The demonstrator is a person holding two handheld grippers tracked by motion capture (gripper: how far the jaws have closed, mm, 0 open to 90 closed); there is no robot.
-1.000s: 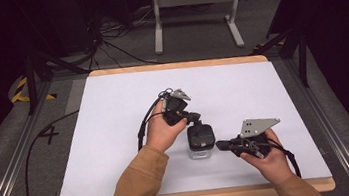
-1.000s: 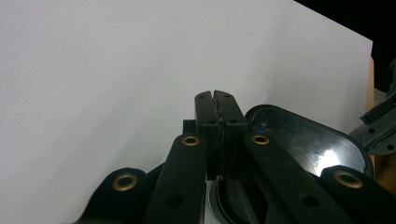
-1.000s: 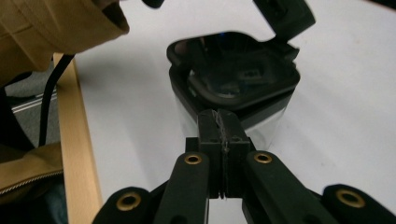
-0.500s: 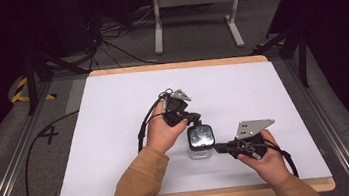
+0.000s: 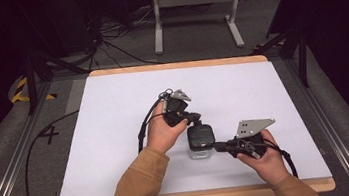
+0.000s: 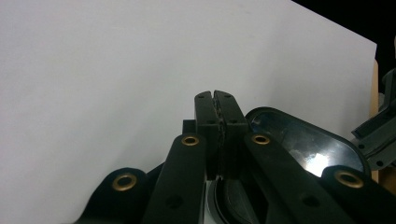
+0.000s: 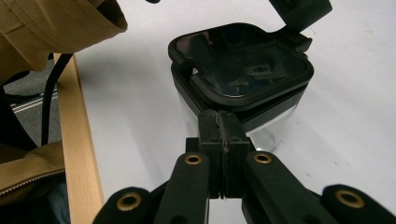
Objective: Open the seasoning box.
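Both jaws are clenched empty. The left gripper [image 5: 192, 118] and right gripper [image 5: 219, 146] flank the jar [image 5: 201, 141], likely pressing its lid [image 7: 243, 63] shut.

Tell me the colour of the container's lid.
Black and glossy: the lid on the clear container shows best in the right gripper view.

In the high view, the left hand [image 5: 164, 132] covers most of the left gripper [image 5: 191, 118], so its tips are too small to make out. The box [image 5: 201, 141] shows its dark lid, and its see-through sides are mostly hidden. In the left gripper view, the picture's edge cuts off the lid [image 6: 303, 142]. In the right gripper view, the brown sleeve [image 7: 60, 23] runs off the top corner.
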